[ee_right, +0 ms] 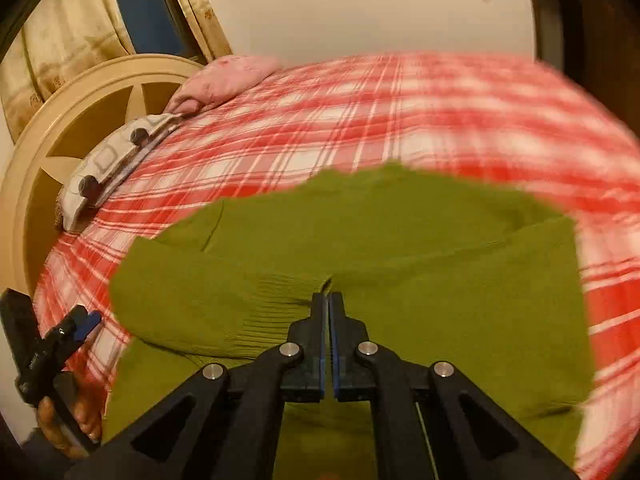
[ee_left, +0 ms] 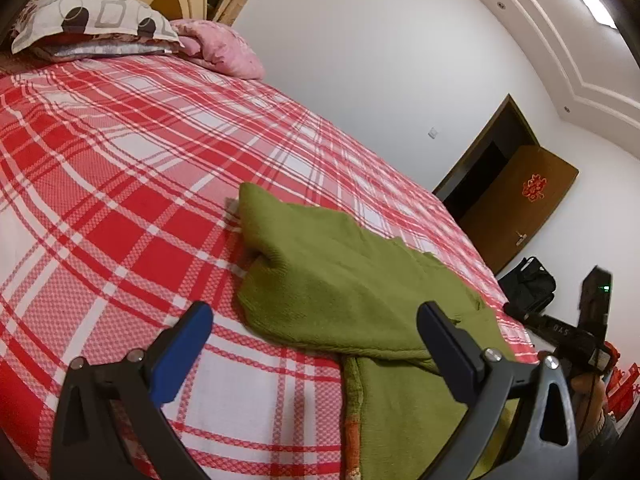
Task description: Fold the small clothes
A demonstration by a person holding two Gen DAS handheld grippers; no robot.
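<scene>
A green knit sweater [ee_left: 340,280] lies partly folded on the red and white plaid bedspread [ee_left: 120,200]. My left gripper [ee_left: 316,320] is open and empty, hovering just above the sweater's near left edge. In the right wrist view the sweater [ee_right: 400,240] fills the middle. My right gripper [ee_right: 329,298] is shut on the sweater's ribbed cuff or hem and holds it over the body of the garment. The left gripper [ee_right: 86,322] shows at the lower left of that view, held by a hand.
Pillows [ee_left: 96,24] and a pink pillow [ee_left: 224,46] lie at the head of the bed by the headboard [ee_right: 60,128]. A brown door [ee_left: 520,208] and a black bag [ee_left: 528,284] are beyond the bed's far side.
</scene>
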